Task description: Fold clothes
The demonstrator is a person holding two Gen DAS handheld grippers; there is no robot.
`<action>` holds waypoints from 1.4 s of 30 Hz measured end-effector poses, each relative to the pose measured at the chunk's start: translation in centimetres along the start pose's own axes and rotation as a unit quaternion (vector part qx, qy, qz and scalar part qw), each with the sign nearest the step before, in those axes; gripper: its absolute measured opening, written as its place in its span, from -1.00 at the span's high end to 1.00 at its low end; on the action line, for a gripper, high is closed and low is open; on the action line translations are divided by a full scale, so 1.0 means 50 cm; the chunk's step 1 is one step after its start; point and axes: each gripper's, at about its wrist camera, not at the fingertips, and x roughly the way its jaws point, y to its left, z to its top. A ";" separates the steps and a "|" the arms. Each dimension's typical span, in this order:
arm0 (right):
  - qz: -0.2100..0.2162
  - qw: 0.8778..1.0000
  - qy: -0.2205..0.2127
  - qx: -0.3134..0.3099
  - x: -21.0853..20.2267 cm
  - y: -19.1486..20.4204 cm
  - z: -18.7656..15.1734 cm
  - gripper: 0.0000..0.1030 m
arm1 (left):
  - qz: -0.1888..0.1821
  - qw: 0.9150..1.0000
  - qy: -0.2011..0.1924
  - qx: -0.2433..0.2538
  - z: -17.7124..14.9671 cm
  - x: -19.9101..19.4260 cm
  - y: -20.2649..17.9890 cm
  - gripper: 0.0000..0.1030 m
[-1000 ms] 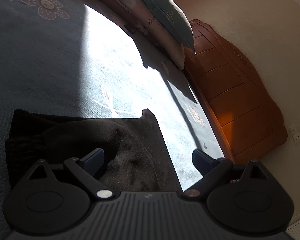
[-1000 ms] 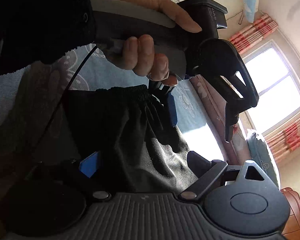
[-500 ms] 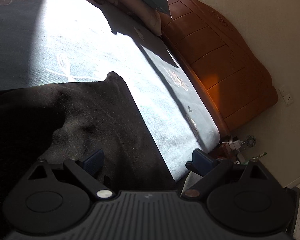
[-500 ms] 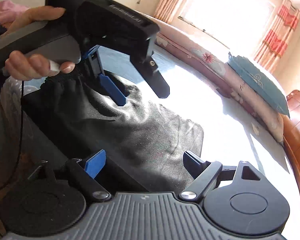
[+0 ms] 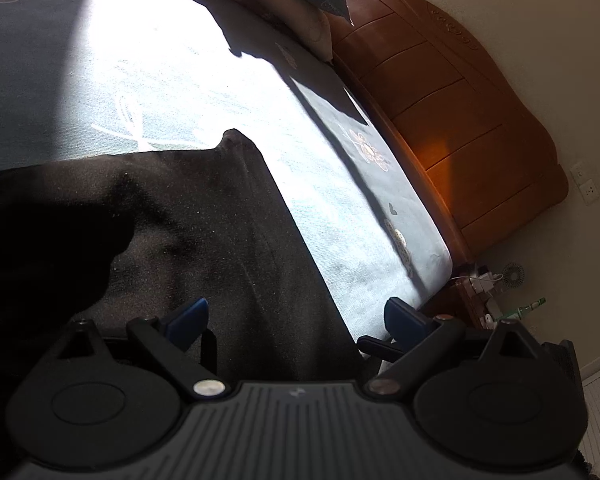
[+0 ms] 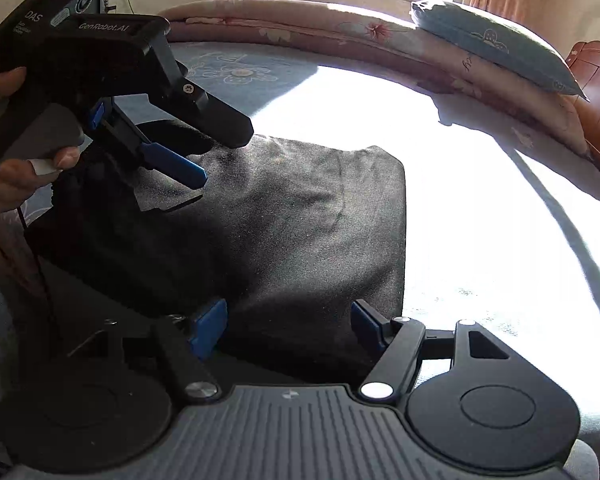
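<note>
Between the two grippers, a black garment point(image 6: 300, 216) lies spread on the bed point(image 6: 480, 216), partly in sun and partly in shade. Right under the right gripper point(image 6: 288, 324) sits the garment's near edge; its jaws are closing, but the blue pads point(image 6: 208, 328) are apart and press on nothing, with dark cloth showing in the gap below them. Ahead and to the left of it, the left gripper point(image 6: 216, 156) hangs over the far left part of the garment, held by a hand point(image 6: 16, 176) around its grey handle. Its fingers stand wide apart, and whether their tips touch the cloth I cannot tell. In the left wrist view, the left gripper point(image 5: 296, 316) has black cloth beneath and in front of it, nothing clamped between its fingers. Beyond the garment's far corner runs the sunlit bed sheet; farther off lie a pillow point(image 6: 496, 52) and a wooden headboard point(image 5: 460, 120).
</note>
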 end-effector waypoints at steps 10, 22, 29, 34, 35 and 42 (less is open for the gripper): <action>0.006 0.997 0.043 0.068 0.029 -0.022 -0.033 -0.67 | 0.000 0.999 0.037 0.013 -0.021 0.055 -0.021 -0.83; 0.010 0.989 0.044 0.141 0.031 -0.060 -0.059 -0.97 | -0.039 0.998 -0.005 -0.044 -0.048 0.053 0.023 -0.98; 0.040 0.986 0.033 0.157 0.015 -0.079 -0.081 -1.00 | -0.008 0.999 -0.036 -0.031 -0.072 0.050 -0.001 -0.98; 0.066 0.982 0.021 0.174 0.012 -0.099 -0.087 -1.00 | 0.059 0.998 -0.024 0.005 -0.078 0.048 -0.050 -0.98; 0.072 0.981 0.019 0.180 0.013 -0.105 -0.088 -1.00 | 0.072 0.997 -0.021 0.001 -0.078 0.041 -0.058 -0.98; 0.101 0.976 -0.002 0.191 0.012 -0.127 -0.100 -1.00 | 0.131 0.989 -0.062 0.040 -0.120 -0.015 -0.126 -0.98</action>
